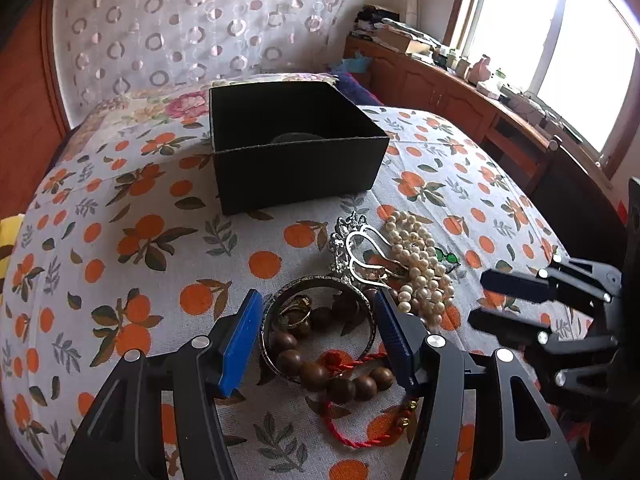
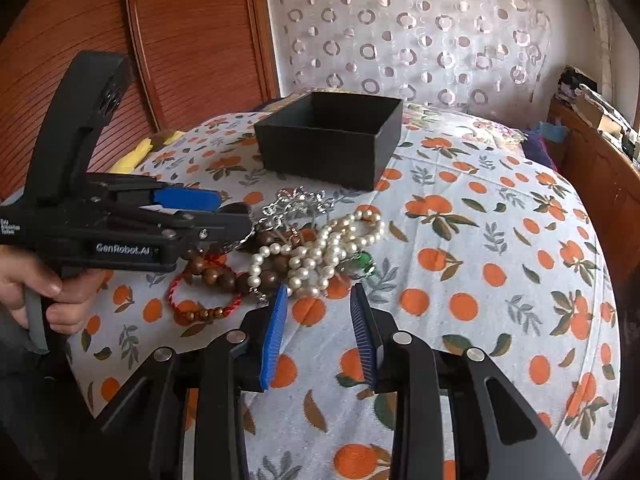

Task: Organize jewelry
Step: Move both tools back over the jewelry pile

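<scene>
A pile of jewelry lies on the orange-print tablecloth (image 1: 120, 208). In the left wrist view my left gripper (image 1: 318, 304) is open, its blue pads on either side of a metal bangle (image 1: 360, 292) with a wooden bead bracelet (image 1: 316, 376) and a red cord bracelet (image 1: 352, 440) around it. A pearl necklace (image 1: 420, 268) and silver pieces (image 1: 352, 240) lie just right. The open black box (image 1: 296, 144) stands behind. My right gripper (image 2: 320, 294) is open, just short of the pearl necklace (image 2: 332, 244); the box (image 2: 332, 136) stands beyond it.
A wooden cabinet (image 1: 460, 92) with clutter runs along the right under a window. A patterned curtain (image 2: 420, 32) and a wooden panel (image 2: 180, 40) stand behind the table. A yellow item (image 2: 132, 156) lies at the table's far left edge.
</scene>
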The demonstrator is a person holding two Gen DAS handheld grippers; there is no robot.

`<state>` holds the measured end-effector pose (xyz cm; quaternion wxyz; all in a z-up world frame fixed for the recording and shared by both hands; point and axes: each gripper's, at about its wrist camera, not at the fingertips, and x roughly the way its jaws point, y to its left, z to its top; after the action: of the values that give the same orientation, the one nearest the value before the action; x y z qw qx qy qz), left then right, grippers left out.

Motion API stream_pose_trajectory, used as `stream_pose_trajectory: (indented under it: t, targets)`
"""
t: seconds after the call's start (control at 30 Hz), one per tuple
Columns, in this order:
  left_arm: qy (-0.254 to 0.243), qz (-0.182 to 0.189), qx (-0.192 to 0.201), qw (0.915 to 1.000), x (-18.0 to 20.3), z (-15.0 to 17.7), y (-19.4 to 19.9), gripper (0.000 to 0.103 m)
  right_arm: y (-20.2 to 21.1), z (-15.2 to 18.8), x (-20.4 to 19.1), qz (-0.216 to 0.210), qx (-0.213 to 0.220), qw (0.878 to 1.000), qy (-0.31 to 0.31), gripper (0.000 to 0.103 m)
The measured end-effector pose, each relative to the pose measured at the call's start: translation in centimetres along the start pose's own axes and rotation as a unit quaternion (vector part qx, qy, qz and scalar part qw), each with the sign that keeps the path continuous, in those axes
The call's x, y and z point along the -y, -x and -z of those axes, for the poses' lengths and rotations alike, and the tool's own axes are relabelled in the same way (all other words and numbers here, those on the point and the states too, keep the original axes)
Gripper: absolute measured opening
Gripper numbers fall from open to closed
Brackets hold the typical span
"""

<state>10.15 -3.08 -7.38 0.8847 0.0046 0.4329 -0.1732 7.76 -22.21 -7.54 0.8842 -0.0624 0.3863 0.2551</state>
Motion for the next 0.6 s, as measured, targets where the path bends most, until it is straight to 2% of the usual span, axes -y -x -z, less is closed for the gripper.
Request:
stream_pose_trajectory:
  t: [0.23,0.33,0.6]
  targets:
    - [-0.005,-0.010,-0.008,0.9999,0.3,0.0,-0.6,0.057,0.0,0.1,-0.3,-0.003,0.002,1.000,0.000,0.035]
    - [0.005,0.001,-0.014,0.9999,-0.1,0.1,-1.0,0.057,0.1,0.1,-0.2,-0.003,0.004,1.000,-0.002,0.035]
    - [0.005,-0.013,0.011,0.9998,-0.8,-0.4,0.6,0.057,-0.2,-0.1,-0.2,-0.007,0.002,1.000,-0.006,0.035]
